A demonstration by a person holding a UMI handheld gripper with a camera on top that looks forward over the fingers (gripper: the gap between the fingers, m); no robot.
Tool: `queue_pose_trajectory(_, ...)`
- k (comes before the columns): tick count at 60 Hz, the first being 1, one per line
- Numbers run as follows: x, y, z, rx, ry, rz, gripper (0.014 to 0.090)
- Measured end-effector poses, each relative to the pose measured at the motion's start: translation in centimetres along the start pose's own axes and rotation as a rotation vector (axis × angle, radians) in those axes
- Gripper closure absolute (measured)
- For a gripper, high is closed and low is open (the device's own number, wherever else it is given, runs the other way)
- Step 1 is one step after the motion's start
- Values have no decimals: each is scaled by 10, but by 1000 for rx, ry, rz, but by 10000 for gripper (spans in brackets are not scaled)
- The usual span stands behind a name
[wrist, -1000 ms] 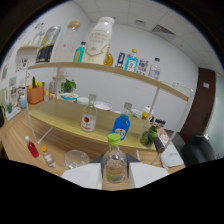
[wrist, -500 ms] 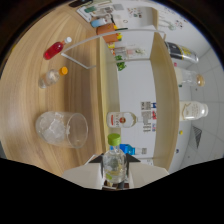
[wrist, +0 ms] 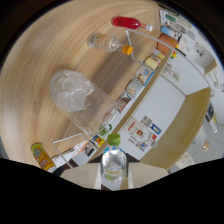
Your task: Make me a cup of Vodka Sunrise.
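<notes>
Tongs (wrist: 114, 181) press their two pale, flat fingers against either side of a small clear bottle (wrist: 114, 164), closed firmly on its rounded plastic body; its lime-green screw cap (wrist: 114, 139) points forward, away from the fingers, so the bottle lies along the line of the view. Just ahead of the cap and a little to one side stands a clear tumbler (wrist: 75, 97) on the bench (wrist: 45, 60), a smooth-walled glass with a wide round mouth, packed with lumpy, frosted ice cubes (wrist: 70, 90) that look white and cloudy against the wood. That bench is pale timber with fine, straight grain running across it. Farther off beyond the tumbler lies a clear ribbed plastic bottle with an orange cap (wrist: 107, 42), tipped on its side, and past it a second bottle filled with bright red liquid (wrist: 127, 22), long and rounded, also lying flat. Near the fingers, at the bench's edge, sits a yellow cylindrical can (wrist: 41, 156) with printed lettering. A wooden shelf (wrist: 150, 75) runs beside the bench, carrying a row of small bottles and boxed items with glossy labels too small to read. Beyond the shelf is a white wall panel (wrist: 165, 105) bearing small printed stickers.
</notes>
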Motion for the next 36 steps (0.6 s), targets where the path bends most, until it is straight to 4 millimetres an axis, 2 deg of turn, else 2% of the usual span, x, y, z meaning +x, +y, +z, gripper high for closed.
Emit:
queue_pose_trajectory(6,1,1,-5,-2,-9,57,693)
queue_pose_trajectory(12,8,4,-11,17,-2,223,693)
queue_pose_trajectory(26,61,34,-36,128,39,1110,695)
queue_pose_trajectory(31,62,37,-40,197,9,1430,692)
queue_pose_trajectory(36,46,33,-39,252,-53,1684,692)
